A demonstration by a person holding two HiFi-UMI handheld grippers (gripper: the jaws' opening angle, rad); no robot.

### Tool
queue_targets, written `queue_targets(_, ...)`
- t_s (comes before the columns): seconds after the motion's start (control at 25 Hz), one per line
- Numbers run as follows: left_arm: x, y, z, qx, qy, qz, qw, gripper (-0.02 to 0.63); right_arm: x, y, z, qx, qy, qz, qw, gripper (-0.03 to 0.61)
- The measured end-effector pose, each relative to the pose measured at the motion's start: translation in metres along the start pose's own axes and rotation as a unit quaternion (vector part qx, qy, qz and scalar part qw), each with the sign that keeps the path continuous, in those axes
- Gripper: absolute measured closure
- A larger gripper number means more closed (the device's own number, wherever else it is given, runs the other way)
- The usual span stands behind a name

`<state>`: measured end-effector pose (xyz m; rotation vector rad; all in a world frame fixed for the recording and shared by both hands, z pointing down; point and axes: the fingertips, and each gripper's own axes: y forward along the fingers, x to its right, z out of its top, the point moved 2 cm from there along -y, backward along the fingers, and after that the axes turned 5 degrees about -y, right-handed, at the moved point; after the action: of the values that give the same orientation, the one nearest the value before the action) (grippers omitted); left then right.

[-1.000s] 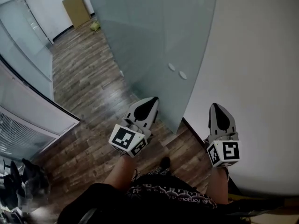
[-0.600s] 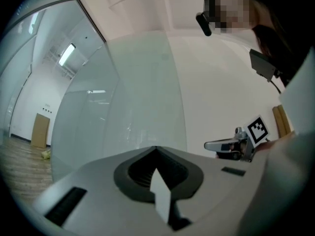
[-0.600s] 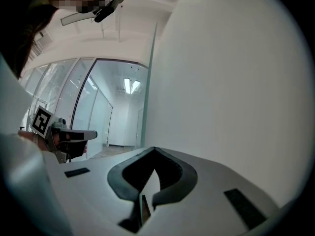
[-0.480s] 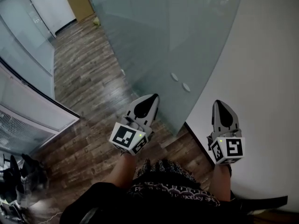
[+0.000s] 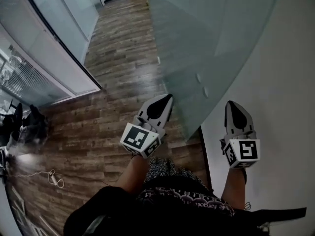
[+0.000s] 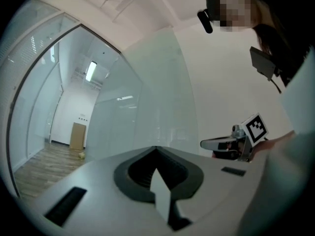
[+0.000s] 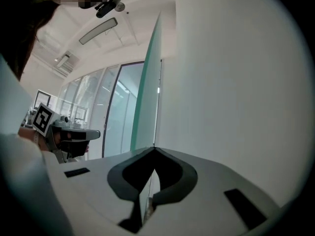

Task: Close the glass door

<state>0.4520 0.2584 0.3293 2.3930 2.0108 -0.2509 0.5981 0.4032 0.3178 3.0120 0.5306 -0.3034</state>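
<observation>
The left gripper (image 5: 165,102) and right gripper (image 5: 232,107) are flanking the edge of the door (image 5: 206,33), jaws together, empty. Likely they are preparing to push, not grasp.

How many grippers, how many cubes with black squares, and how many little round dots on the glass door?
Grippers: 2, left gripper, right gripper
Marker cubes: 2, left cube, right cube
Round dots on the glass door: 2, upper dot, lower dot
Total: 6
</observation>
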Motion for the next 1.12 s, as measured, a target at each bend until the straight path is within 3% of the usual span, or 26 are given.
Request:
queue_targets(0.2, 0.014, -0.029, -0.013, -0.004, 0.011, 0.080, 0.9967, 0.614, -0.003, 0.023, -0.014, 0.018, -0.005, 0.072, 0.997, 0.575)
queue_targets(0.52, -0.013, -0.087, -0.003, 0.005, 0.029, 0.173, 0.9845, 0.613, -0.013, 0.049, -0.027, 0.017, 0.009, 0.124, 0.992, 0.575)
queue_targets(0.72, -0.022, -0.095, 0.000, 0.017, 0.023, 0.188, 0.9818, 0.614, -0.013, 0.051, -0.030, 0.018, 0.052, 0.176, 0.983, 0.575)
queue_targets(1.12, -0.023, -0.104, 0.007, 0.017, 0.030, 0.196, 0.9800, 0.614, -0.028, 0.053, -0.020, 0.016, 0.075, 0.229, 0.970, 0.576)
